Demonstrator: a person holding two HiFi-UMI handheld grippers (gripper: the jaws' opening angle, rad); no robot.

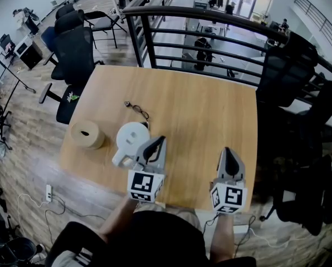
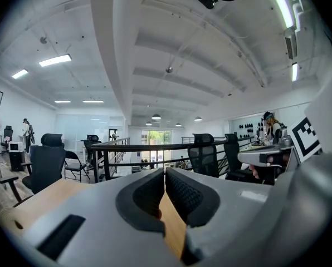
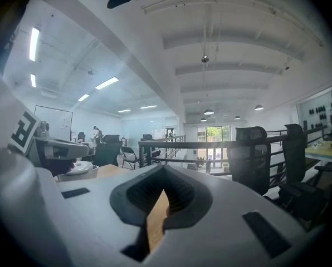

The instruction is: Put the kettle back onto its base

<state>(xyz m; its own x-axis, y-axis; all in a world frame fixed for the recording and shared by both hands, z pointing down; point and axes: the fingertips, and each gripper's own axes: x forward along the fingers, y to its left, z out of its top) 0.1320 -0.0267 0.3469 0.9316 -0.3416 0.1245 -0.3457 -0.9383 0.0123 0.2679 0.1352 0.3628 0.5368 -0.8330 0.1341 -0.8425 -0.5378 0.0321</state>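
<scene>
Both grippers sit low over the near edge of the wooden bench (image 1: 210, 107), pointing away from the person, roughly parallel and well apart. Left gripper (image 1: 161, 139): jaws pressed together, nothing btwn them; its own view shows the pads (image 2: 180, 196) meeting w/ only bench wood below. Right gripper (image 1: 227, 149): same, jaws closed tip to tip and empty.

White kettle (image 1: 130, 140) stands on the bench just left of the left gripper, handle toward the near edge. Can't tell if gripper and kettle touch, or whether a base is under it. Left of the kettle, apart from it, a tan round thing (image 1: 87, 134) w/ a dark hole in the top. A pair of glasses (image 1: 137, 110) lies further back, behind the kettle. Black railing (image 1: 210, 35) beyond the bench's far edge.
</scene>
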